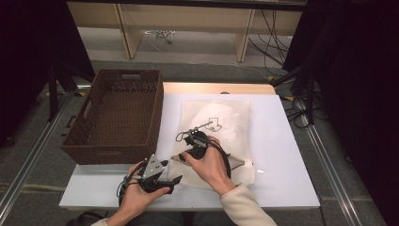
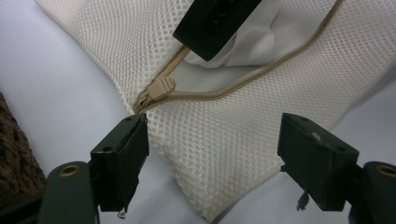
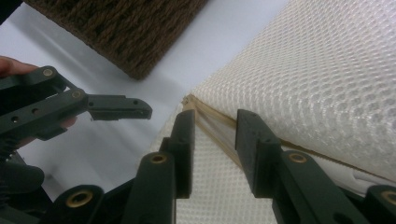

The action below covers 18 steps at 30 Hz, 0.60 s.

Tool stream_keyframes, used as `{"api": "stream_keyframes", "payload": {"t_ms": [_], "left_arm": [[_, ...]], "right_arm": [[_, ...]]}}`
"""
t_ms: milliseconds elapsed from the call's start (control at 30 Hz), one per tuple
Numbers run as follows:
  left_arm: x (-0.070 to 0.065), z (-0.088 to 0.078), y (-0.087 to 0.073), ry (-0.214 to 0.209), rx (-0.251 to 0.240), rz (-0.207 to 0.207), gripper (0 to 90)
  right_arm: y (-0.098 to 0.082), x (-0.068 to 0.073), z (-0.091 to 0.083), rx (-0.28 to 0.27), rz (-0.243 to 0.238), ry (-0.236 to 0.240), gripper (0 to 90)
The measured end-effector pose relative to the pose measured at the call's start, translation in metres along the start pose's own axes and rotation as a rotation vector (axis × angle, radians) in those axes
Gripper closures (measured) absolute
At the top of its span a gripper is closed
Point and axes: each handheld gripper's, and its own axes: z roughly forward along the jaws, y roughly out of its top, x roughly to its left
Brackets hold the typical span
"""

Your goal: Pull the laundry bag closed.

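A cream mesh bag (image 1: 221,122) with something white inside lies on the white table, its zipped end toward me. The tan zipper pull (image 2: 161,88) sits at the near corner, and the zip gapes beyond it. My left gripper (image 1: 173,183) rests low at that corner, open wide, with the bag's corner (image 2: 205,186) lying loose between its jaws (image 2: 215,140). My right gripper (image 1: 183,154) comes down on the same corner, and its narrow-set jaws (image 3: 212,126) straddle the tan zip band (image 3: 210,123) without visibly pinching it. One left finger (image 3: 116,108) shows just beside them.
A dark brown woven basket (image 1: 110,153) stands on the table's left, close to the bag and to my left hand. The white tabletop (image 1: 282,179) has free room to the right of the bag. Shelving and cables lie beyond the far edge.
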Motion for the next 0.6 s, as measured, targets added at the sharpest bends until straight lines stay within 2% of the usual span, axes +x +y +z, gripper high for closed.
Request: {"api": "stream_keyframes", "payload": {"t_ms": [33, 133, 167, 233, 267, 333, 400, 467, 500, 567, 600], "left_arm": [[0.0, 0.0, 0.0, 0.006, 0.002, -0.017, 24.7], [0.002, 0.0, 0.0, 0.005, 0.006, 0.002, 24.8], [0.001, 0.0, 0.0, 0.011, 0.001, -0.004, 24.8], [0.001, 0.001, 0.0, 0.01, 0.003, -0.005, 24.8], [0.0, 0.002, -0.001, 0.008, -0.001, -0.029, 24.8], [0.002, 0.001, 0.0, 0.002, 0.012, 0.002, 24.7], [0.002, 0.001, -0.001, 0.008, 0.008, -0.001, 24.6], [0.0, 0.001, -0.001, 0.011, -0.001, -0.03, 24.5], [0.002, 0.001, -0.001, 0.015, 0.004, -0.009, 24.4], [0.003, 0.0, -0.001, 0.015, 0.005, -0.005, 24.4], [0.002, 0.001, -0.001, 0.014, 0.004, -0.033, 24.4]], "right_arm": [[0.001, -0.002, 0.001, -0.002, -0.02, 0.001, 69.6], [0.002, -0.001, 0.004, 0.01, -0.003, 0.01, 70.4], [0.003, -0.001, 0.005, 0.011, -0.012, 0.009, 70.9], [0.003, 0.0, 0.006, 0.015, -0.001, 0.018, 71.2], [0.003, -0.001, 0.007, 0.017, -0.007, 0.02, 71.4], [0.003, 0.0, 0.009, 0.023, 0.003, 0.023, 71.6], [0.003, 0.001, 0.011, 0.026, 0.002, 0.029, 72.0], [0.004, 0.003, 0.014, 0.036, 0.007, 0.033, 72.1], [0.004, 0.002, 0.016, 0.036, -0.016, 0.037, 72.2], [0.005, 0.003, 0.019, 0.035, -0.022, 0.04, 72.4], [0.005, 0.003, 0.02, 0.036, -0.022, 0.046, 72.7]]}}
